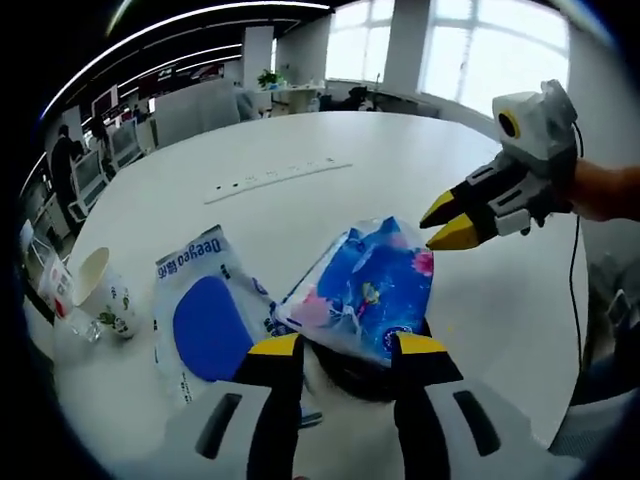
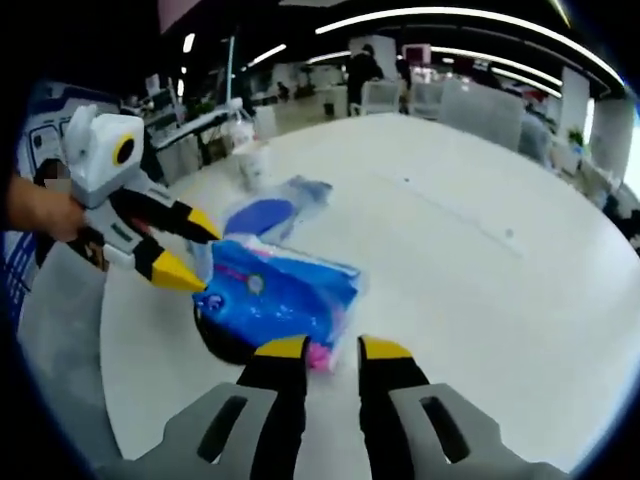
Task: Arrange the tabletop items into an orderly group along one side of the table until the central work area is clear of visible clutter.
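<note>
One crinkly blue floral packet (image 1: 368, 288) atop dark bowl (image 1: 350, 375).

In the right gripper view, the right gripper (image 2: 333, 349) hovers with yellow-tipped jaws slightly parted just short of a blue floral plastic tissue pack (image 2: 275, 293) on the white round table (image 2: 480, 250), while the left gripper (image 2: 185, 252) reaches in from the left, jaws spread at the pack's near-left corner.
</note>
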A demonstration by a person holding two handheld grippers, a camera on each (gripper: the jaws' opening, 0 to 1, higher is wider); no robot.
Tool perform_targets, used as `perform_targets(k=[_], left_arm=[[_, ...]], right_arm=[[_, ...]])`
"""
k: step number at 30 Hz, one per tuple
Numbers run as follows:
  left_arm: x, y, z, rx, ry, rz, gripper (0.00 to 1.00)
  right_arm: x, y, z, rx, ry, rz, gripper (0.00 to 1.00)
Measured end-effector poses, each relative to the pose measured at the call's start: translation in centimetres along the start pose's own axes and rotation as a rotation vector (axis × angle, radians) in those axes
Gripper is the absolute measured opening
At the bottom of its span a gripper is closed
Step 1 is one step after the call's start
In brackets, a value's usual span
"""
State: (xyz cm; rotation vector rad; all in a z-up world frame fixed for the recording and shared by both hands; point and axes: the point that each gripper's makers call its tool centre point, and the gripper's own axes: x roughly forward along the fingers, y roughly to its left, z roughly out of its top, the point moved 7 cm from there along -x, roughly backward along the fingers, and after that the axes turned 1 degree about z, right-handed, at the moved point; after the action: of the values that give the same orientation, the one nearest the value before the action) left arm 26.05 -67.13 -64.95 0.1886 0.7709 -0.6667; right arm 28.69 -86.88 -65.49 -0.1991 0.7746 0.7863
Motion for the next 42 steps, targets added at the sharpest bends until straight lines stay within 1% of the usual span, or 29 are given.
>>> perform_targets(k=[4,7,9,11,13,14,17,20,22,23,26,29,34,38,42], left_arm=[[0.1,0.2,-0.2,0.003,0.015,-0.004,0.31],[0.3,0.2,-0.4,-0.002,0.028,-0.013,0.26],[0.3,0.2,-0.5,0.000,0.039,-0.015,0.24],[0.4,0.3,-0.5,-0.001,0.041,0.001,0.24],[0.5,0.2,-0.4,0.002,0.039,0.006,0.25],[0.7,0.2,-0.4,-0.010,0.040,0.006,0.25],[0.9,0.1,-0.3,-0.013,0.044,0.009,0.23],[1.0,0.1,-0.5,-0.009,0.058,0.012,0.18],[1.1,0.1,-0.7,-0.001,0.064,0.013,0.16],[1.2,0.1,-0.8,-0.001,0.065,0.008,0.14],[1.2,0.0,-0.9,-0.012,0.072,0.003,0.12],[1.3,0.1,-0.9,-0.012,0.074,-0.001,0.07],[1.3,0.5,-0.8,-0.060,0.077,0.003,0.04],[1.3,0.8,-0.6,-0.073,0.072,0.006,0.02],[1.3,0.9,-0.5,-0.073,0.071,0.000,0.02]], right_arm=[[0.0,0.1,-0.4,0.003,0.013,0.007,0.07],[0.2,0.3,-0.9,0.008,0.031,0.019,0.00],[0.3,0.4,-1.1,0.026,0.039,0.027,0.00],[0.3,0.6,-1.3,0.056,0.047,0.037,0.00],[0.2,0.6,-1.3,0.055,0.044,0.035,0.00],[0.3,0.5,-1.3,0.055,0.040,0.038,0.01],[0.4,0.4,-1.1,0.056,0.028,0.040,0.06],[0.5,0.2,-1.0,0.062,0.028,0.031,0.09],[0.8,0.0,-1.0,0.081,0.023,0.034,0.10],[1.0,0.0,-1.0,0.094,0.031,0.034,0.11],[1.1,0.2,-0.9,0.095,0.025,0.039,0.08],[1.2,0.5,-1.0,0.090,0.040,0.039,0.05],[1.1,0.5,-1.0,0.100,0.041,0.050,0.01],[0.7,0.7,-0.6,0.069,0.031,0.047,0.00],[0.4,0.8,-0.5,0.068,0.030,0.050,0.00]])
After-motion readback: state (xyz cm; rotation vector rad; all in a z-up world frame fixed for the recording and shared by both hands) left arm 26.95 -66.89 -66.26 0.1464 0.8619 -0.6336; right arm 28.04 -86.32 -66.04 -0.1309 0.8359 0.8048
